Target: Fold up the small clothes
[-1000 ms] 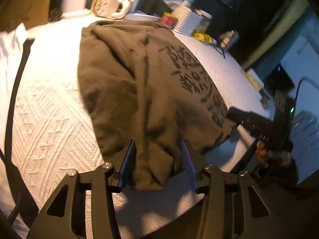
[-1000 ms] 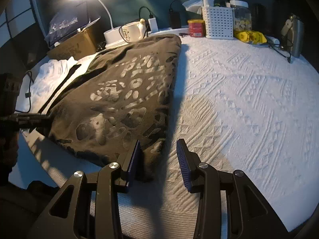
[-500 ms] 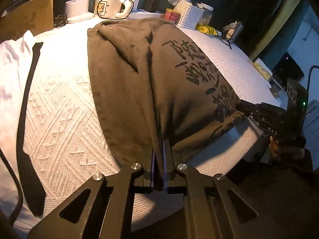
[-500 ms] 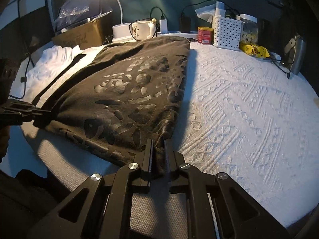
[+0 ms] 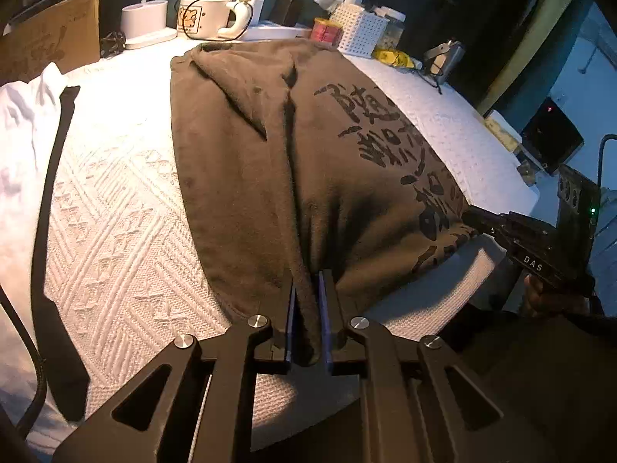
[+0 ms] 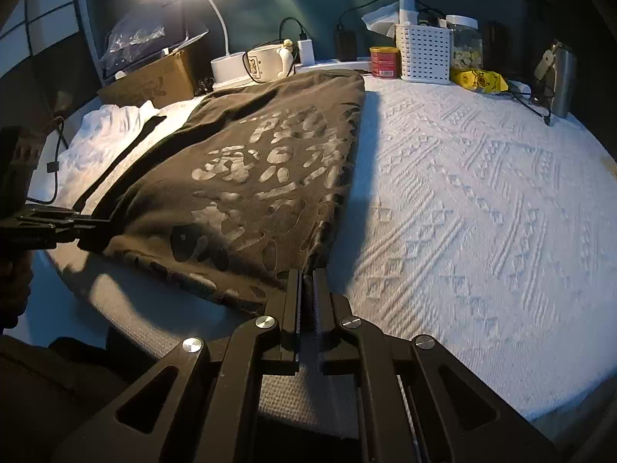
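Both grippers had closed since a second earlier: the left gripper [image 5: 307, 310] pinched a bunch of the shirt's [image 5: 270, 162] near hem, and the right gripper [image 6: 306, 289] pinched its near right corner. One brown shirt lay lengthwise on the bed [image 6: 482, 200], hem at the near edge, with one white garment [image 5: 19, 146] beside it. Judging by this, the hem would be carried toward the collar; lifting both grips level and together should keep the fold square.
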